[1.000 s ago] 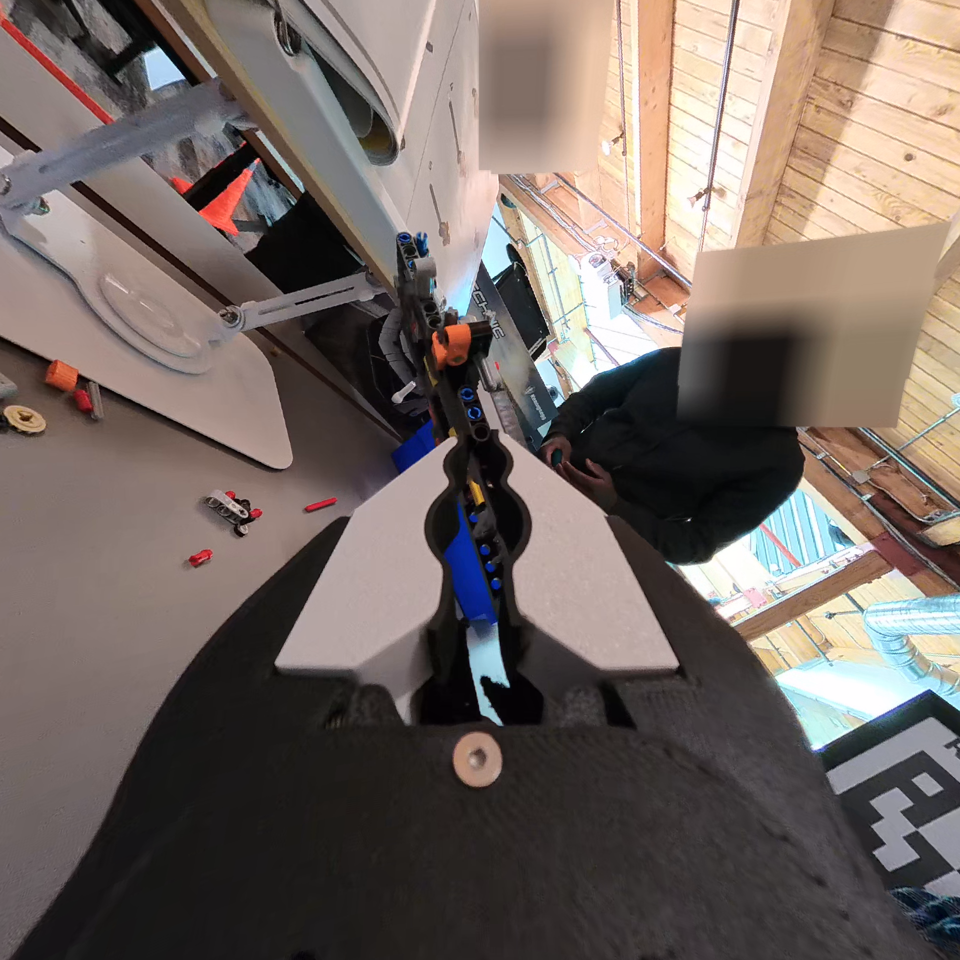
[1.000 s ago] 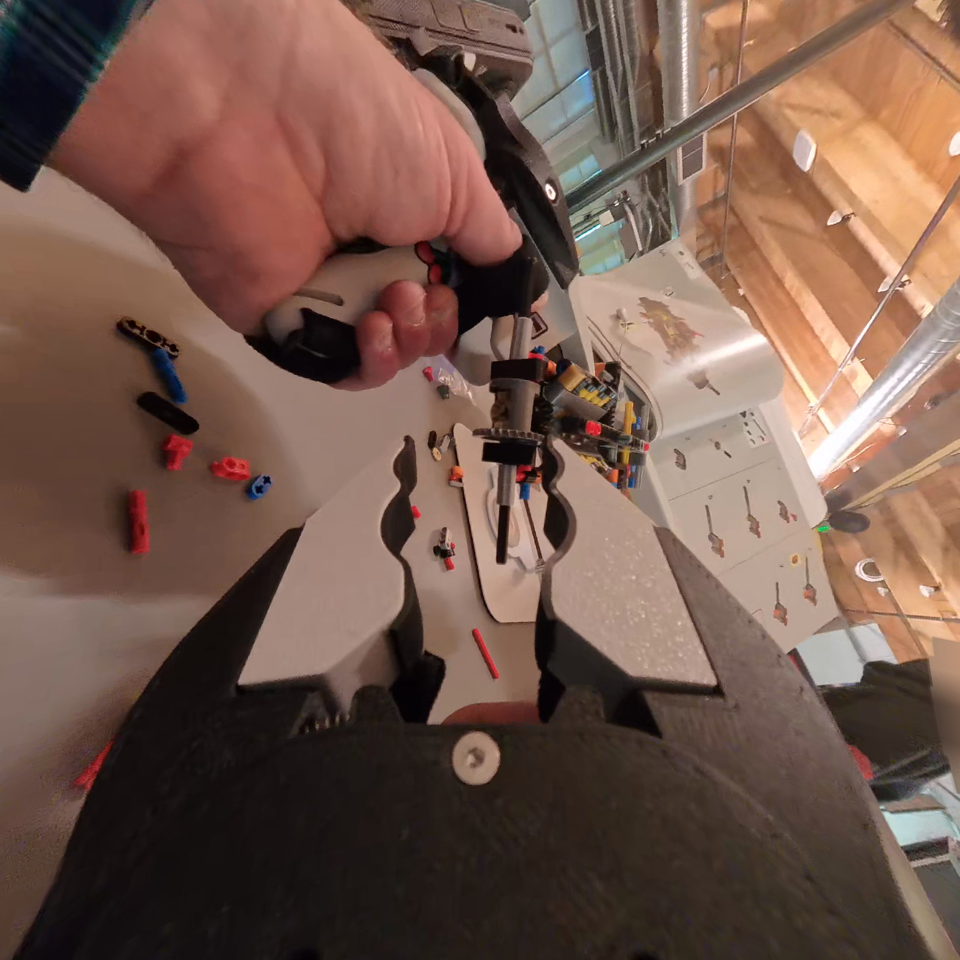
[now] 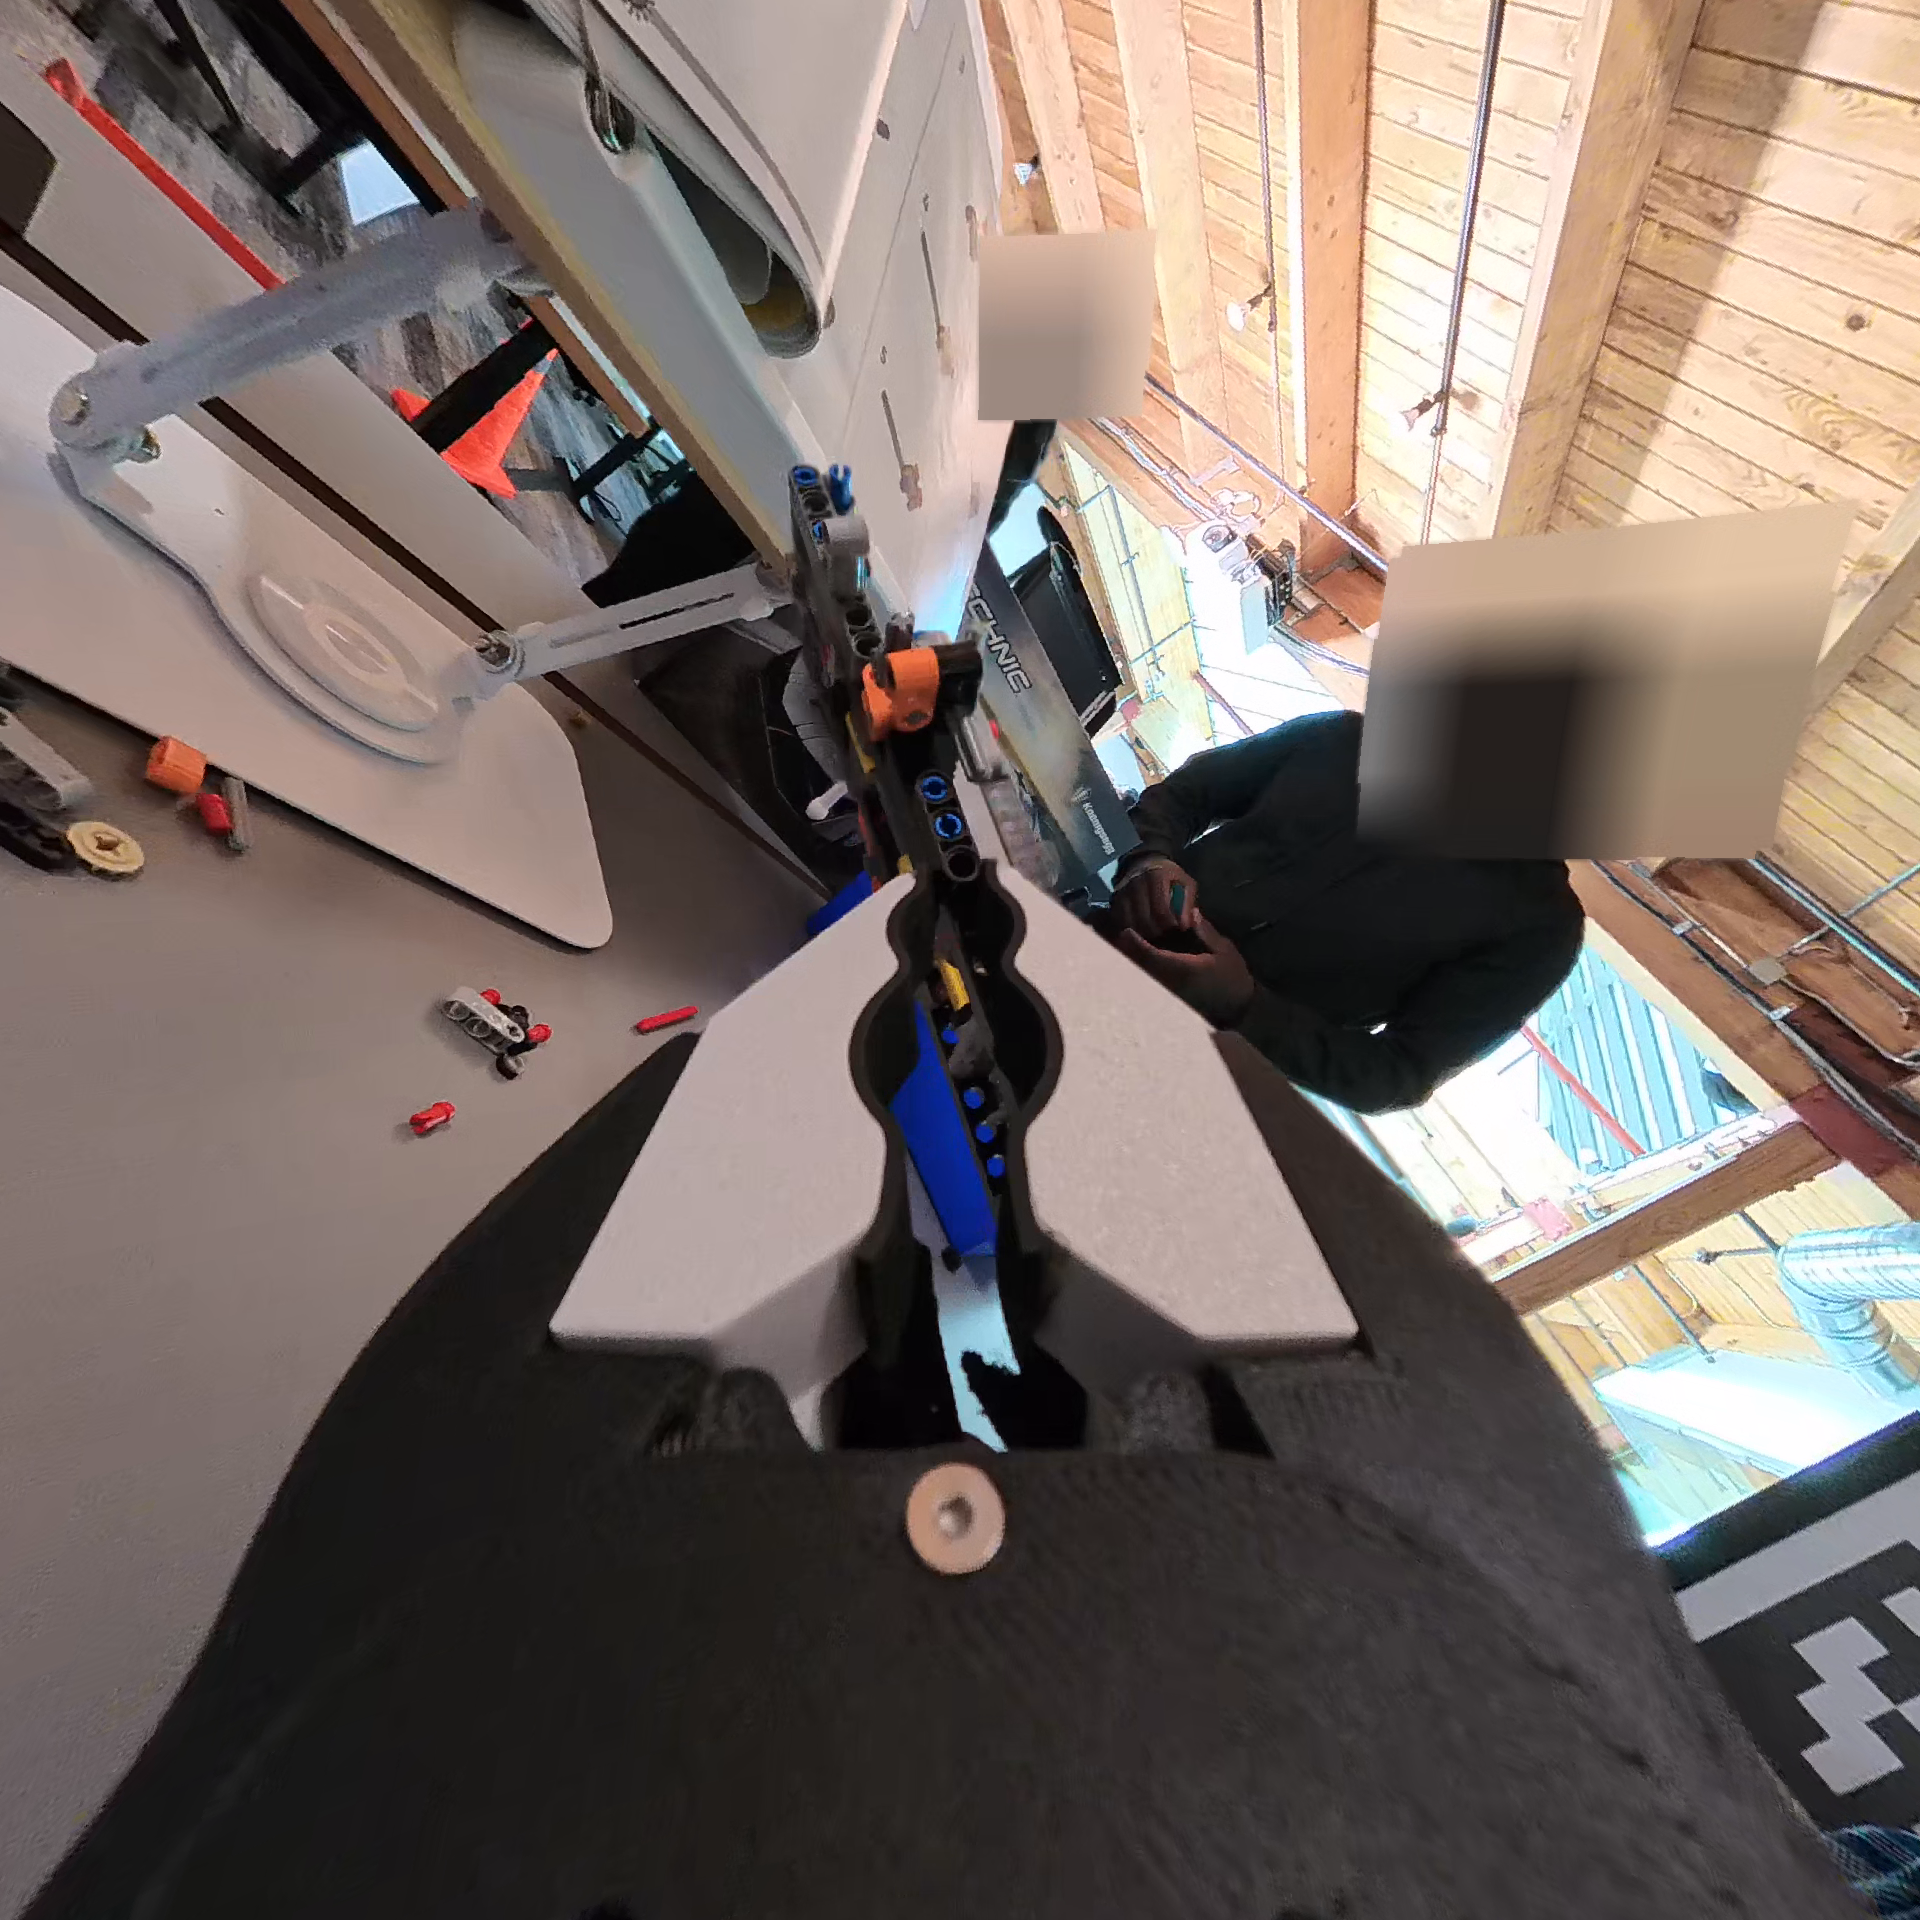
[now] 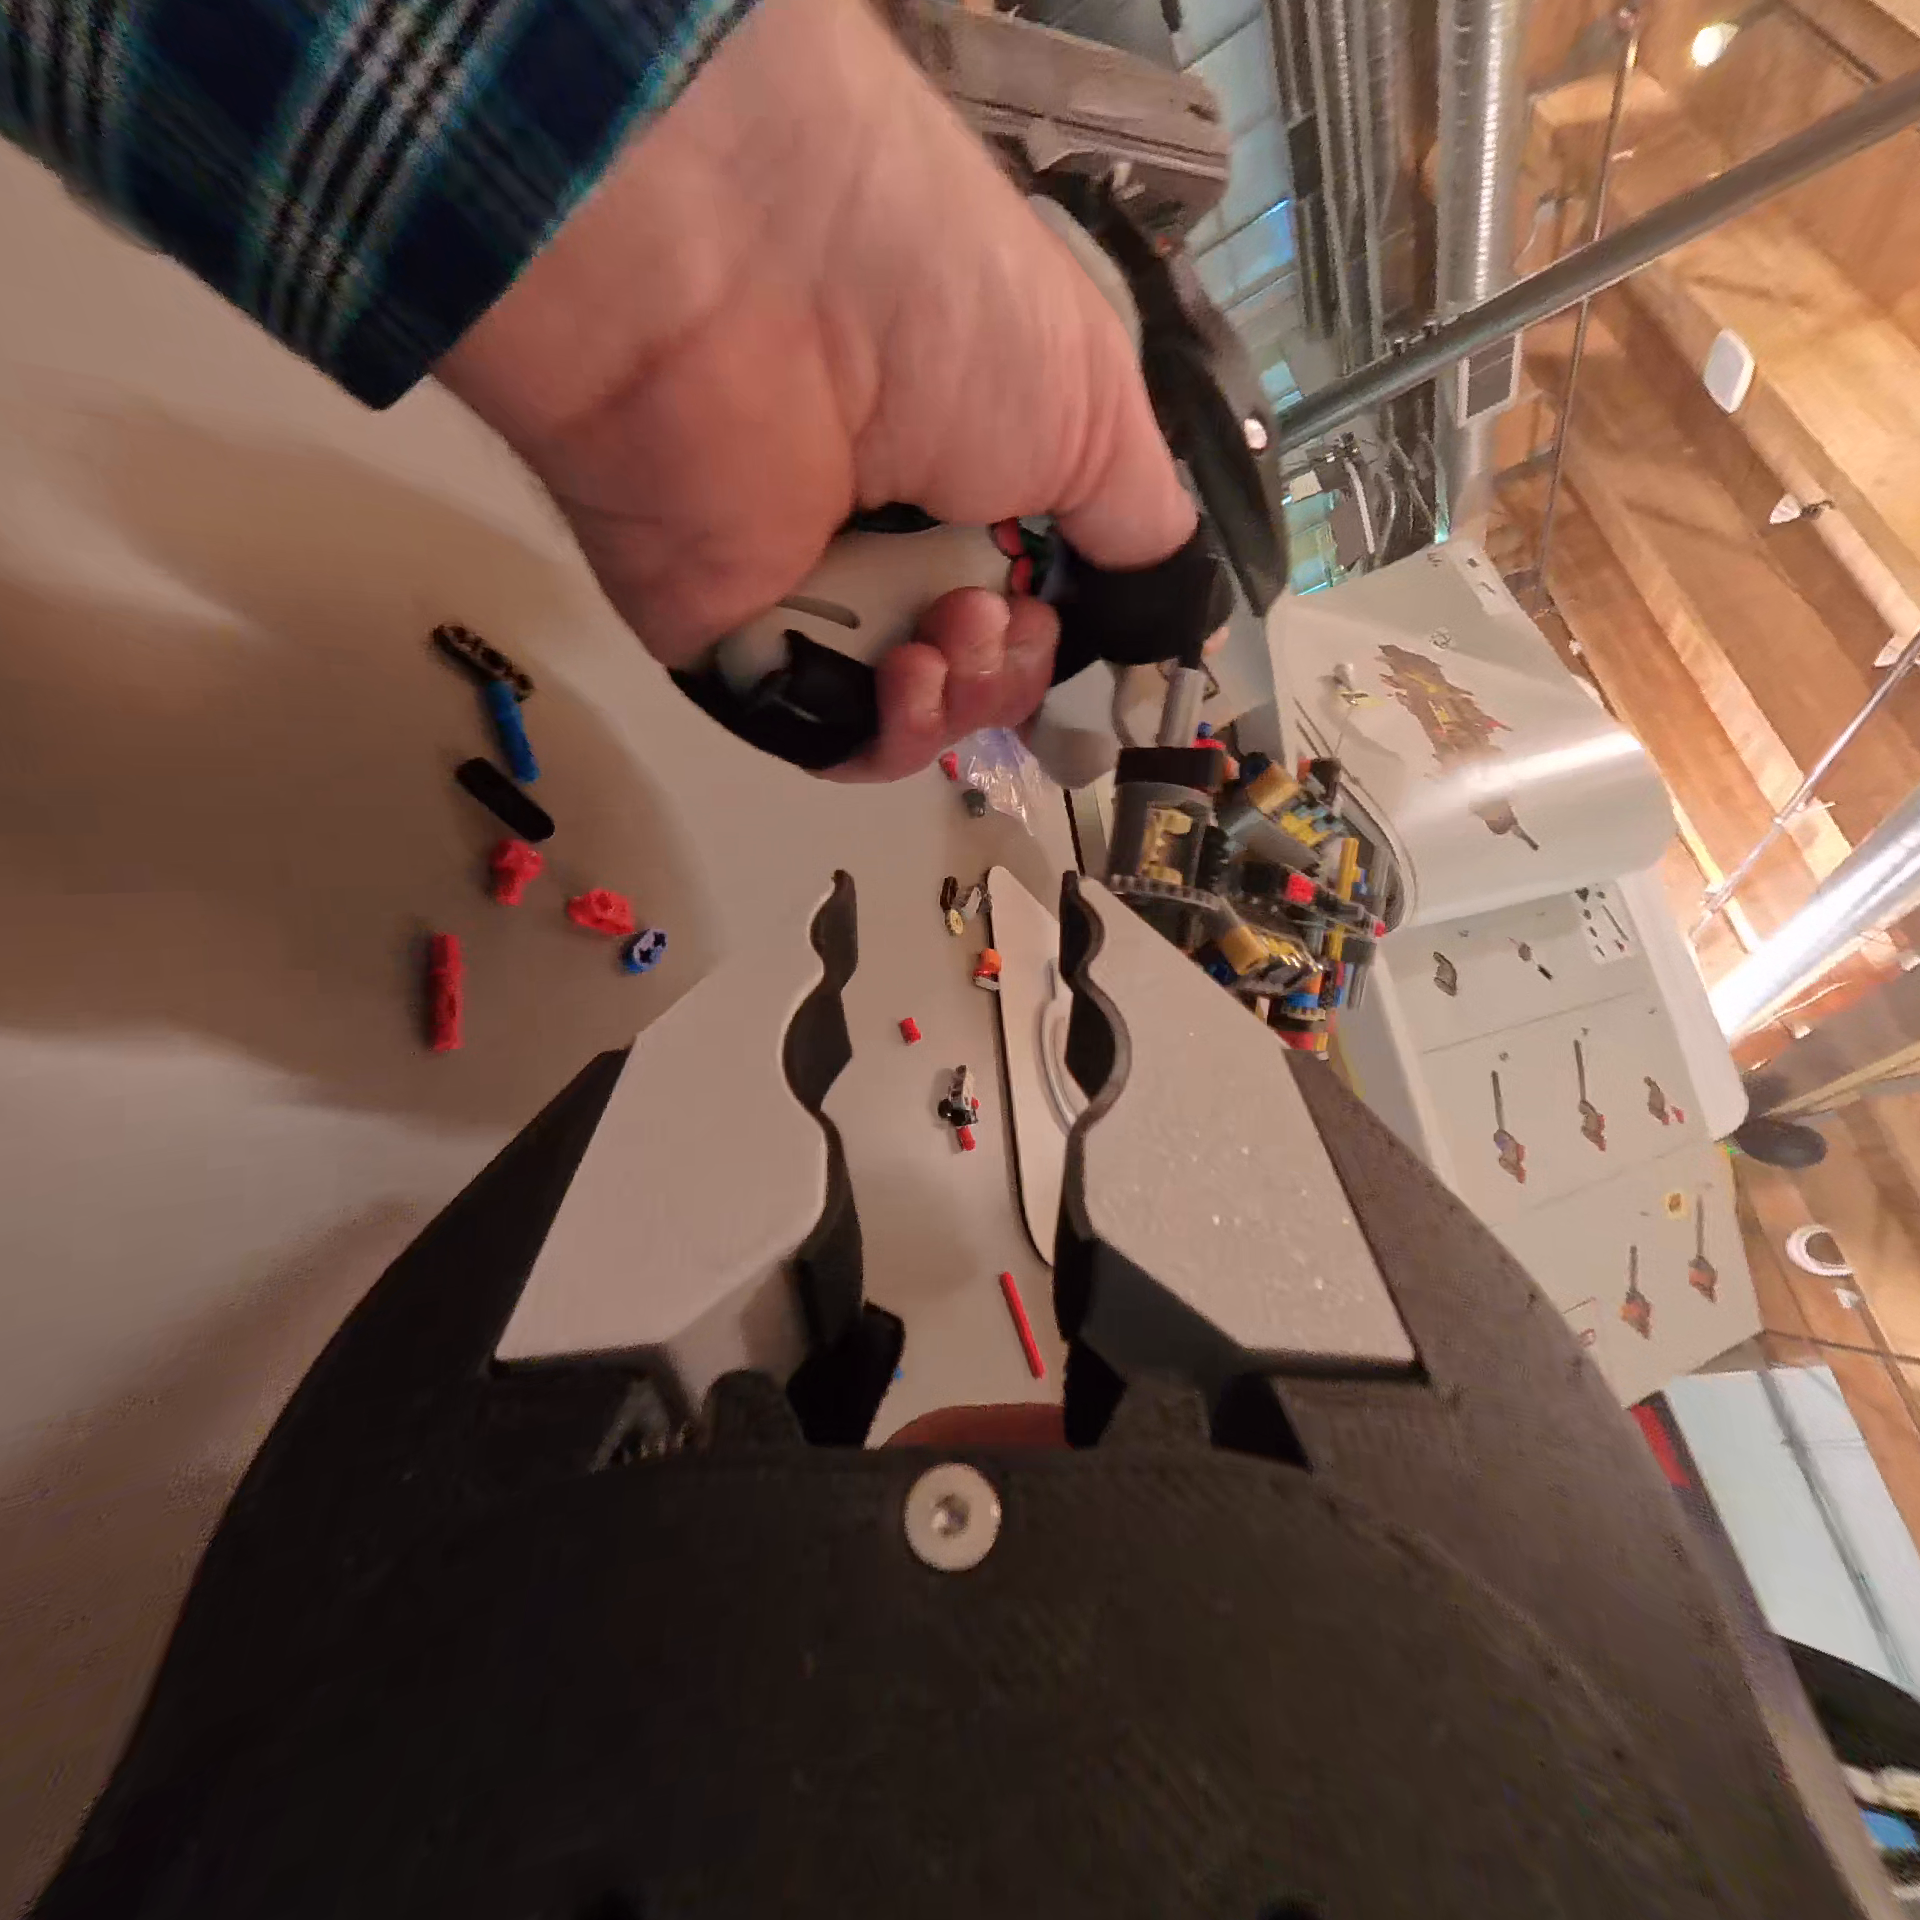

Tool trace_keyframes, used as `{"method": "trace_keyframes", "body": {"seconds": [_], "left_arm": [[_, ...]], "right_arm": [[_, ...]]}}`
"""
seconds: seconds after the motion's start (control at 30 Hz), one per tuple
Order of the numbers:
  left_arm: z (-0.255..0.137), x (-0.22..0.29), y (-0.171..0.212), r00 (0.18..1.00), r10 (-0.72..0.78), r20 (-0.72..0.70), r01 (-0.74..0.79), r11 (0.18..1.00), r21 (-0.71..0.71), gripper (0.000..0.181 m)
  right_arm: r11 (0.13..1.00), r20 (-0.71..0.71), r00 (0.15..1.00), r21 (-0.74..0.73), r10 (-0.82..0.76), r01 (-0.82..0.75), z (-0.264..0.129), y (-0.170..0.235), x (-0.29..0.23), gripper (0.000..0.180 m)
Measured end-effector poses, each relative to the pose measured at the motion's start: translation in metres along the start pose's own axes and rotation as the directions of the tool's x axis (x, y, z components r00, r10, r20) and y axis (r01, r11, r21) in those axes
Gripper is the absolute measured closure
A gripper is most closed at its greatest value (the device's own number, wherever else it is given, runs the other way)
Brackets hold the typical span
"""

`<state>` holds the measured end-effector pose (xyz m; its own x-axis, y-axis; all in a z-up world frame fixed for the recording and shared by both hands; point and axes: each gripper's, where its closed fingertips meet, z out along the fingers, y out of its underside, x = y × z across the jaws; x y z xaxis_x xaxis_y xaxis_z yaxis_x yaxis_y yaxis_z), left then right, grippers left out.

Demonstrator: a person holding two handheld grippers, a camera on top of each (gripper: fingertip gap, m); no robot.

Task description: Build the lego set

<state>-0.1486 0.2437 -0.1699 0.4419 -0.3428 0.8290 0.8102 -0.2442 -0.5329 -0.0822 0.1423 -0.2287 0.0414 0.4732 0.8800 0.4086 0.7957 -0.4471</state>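
Note:
My left gripper point(image 3: 956, 883) is shut on a long black, blue and orange lego model point(image 3: 894, 707) that sticks out past the fingertips, lifted off the table. In the right wrist view the same model point(image 4: 1247, 894) shows as a dense multicoloured block with a toothed gear, under a hand point(image 4: 831, 416) that holds the left gripper. My right gripper point(image 4: 956, 894) is open and empty. The model sits just beyond its right fingertip point(image 4: 1081, 904).
Loose red, blue and black parts point(image 4: 509, 862) lie on the grey table point(image 4: 208, 1039) at the left, with more small pieces point(image 3: 488, 1023) ahead. A white stand base point(image 3: 343, 644) and open instruction pages point(image 4: 1558, 1039) lie beyond. A person in black point(image 3: 1351, 935) stands behind. Spacing between my two grippers at the tips: around 12 cm.
The model's axle end no longer hangs between my right gripper's fingers; the model now lies up and to the right of the right fingertip. The left gripper's hold looks unchanged.

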Motion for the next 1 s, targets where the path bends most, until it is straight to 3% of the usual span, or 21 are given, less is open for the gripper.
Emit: {"method": "trace_keyframes", "body": {"seconds": [0.13, 0.3, 0.4, 0.53, 0.67, 0.77, 1.0], "left_arm": [[0.002, 0.001, 0.003, 1.000, 0.005, -0.001, -0.005, 1.000, -0.008, 0.176], [0.003, 0.002, 0.004, 1.000, 0.010, 0.009, -0.010, 1.000, -0.011, 0.176], [0.004, 0.004, 0.003, 1.000, 0.007, -0.003, -0.007, 1.000, -0.009, 0.176], [0.004, 0.003, 0.005, 1.000, 0.010, 0.005, -0.010, 1.000, -0.011, 0.176], [0.006, 0.005, 0.006, 1.000, 0.015, 0.007, -0.015, 1.000, -0.017, 0.176], [0.007, 0.007, 0.005, 1.000, 0.015, 0.001, -0.015, 1.000, -0.012, 0.176], [0.007, 0.009, 0.007, 1.000, 0.027, 0.002, -0.027, 0.999, -0.018, 0.176]], "right_arm": [[0.998, -0.086, 0.995, 0.048, 0.045, -0.041, -0.006, -0.009, 0.026, 0.137], [1.000, -0.058, 0.998, -0.005, 0.026, -0.026, 0.003, 0.003, 0.016, 0.134], [1.000, -0.024, 1.000, 0.002, 0.001, -0.001, 0.002, 0.000, 0.005, 0.146], [0.997, -0.097, 0.992, 0.030, 0.076, -0.074, -0.002, 0.000, 0.030, 0.136], [0.998, -0.068, 0.996, 0.004, 0.057, -0.057, 0.003, 0.006, 0.021, 0.135], [0.999, -0.014, 0.999, 0.009, 0.037, -0.037, 0.002, 0.002, 0.006, 0.151], [0.996, -0.104, 0.990, 0.017, 0.091, -0.090, 0.000, 0.003, 0.029, 0.140]]}}
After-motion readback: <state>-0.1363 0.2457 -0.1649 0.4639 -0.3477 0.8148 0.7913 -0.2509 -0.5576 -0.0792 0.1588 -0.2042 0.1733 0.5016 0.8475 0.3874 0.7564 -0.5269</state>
